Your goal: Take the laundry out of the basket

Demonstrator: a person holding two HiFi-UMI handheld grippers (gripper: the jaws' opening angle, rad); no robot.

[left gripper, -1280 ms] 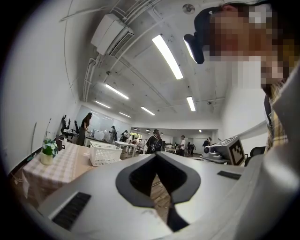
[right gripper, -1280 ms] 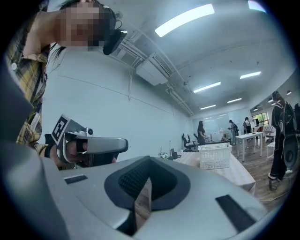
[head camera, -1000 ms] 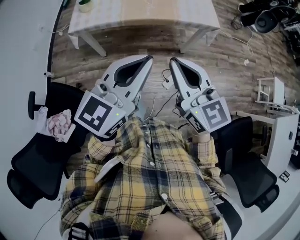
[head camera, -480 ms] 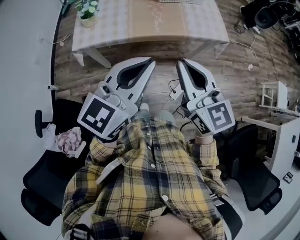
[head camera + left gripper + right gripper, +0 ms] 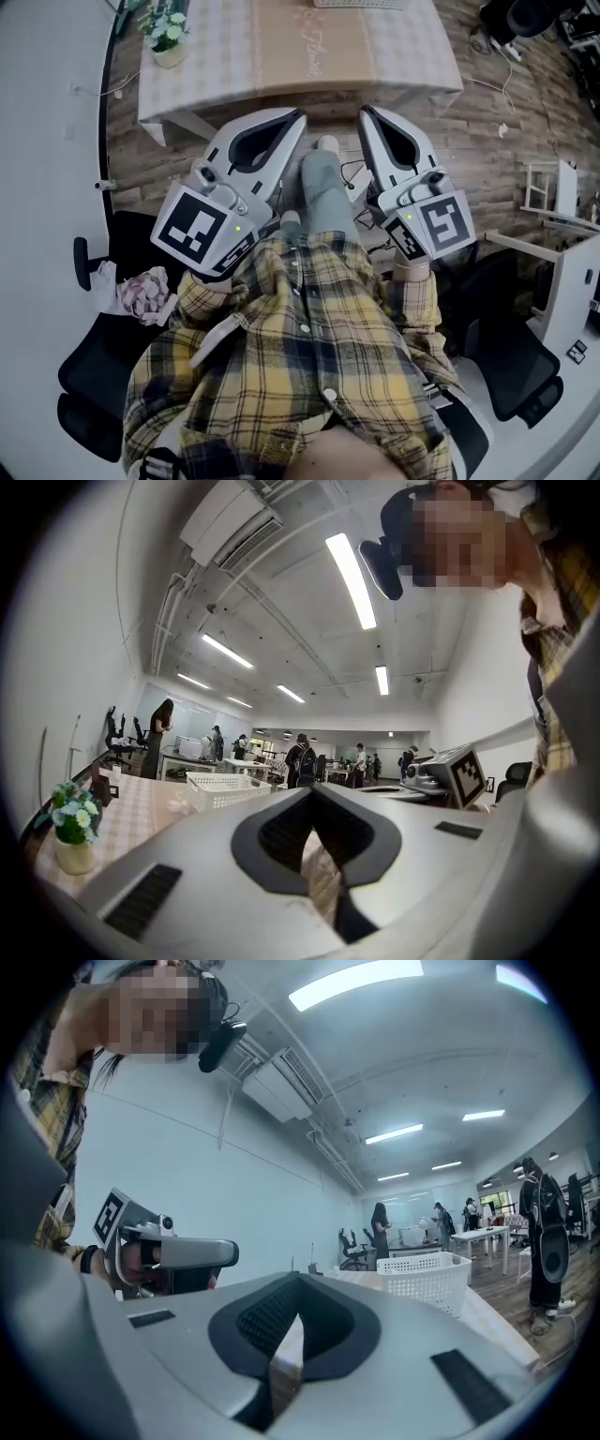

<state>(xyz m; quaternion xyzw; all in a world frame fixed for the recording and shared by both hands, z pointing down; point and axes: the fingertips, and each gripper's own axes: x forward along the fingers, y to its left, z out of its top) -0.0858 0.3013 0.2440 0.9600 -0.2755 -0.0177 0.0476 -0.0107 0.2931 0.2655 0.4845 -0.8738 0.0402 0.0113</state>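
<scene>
Approach step: our left claw (image 5: 298,118) and right claw (image 5: 364,112), both pressed together and empty, point at the counter (image 5: 234,56). Next we must reach the basket (image 5: 223,790) and spread them.

A table (image 5: 309,56) with a checked cloth stands on a wooden floor (image 5: 487,141). A small pot of flowers (image 5: 167,39) sits on the table's left corner, near the edge. A black chair (image 5: 98,366) stands to the left of the table, on the near side. A second black chair (image 5: 511,356) stands to the right of the table, with a white rack (image 5: 560,183) between them. Far behind the table, people (image 5: 302,761) stand among desks under long ceiling lights (image 5: 352,564).
</scene>
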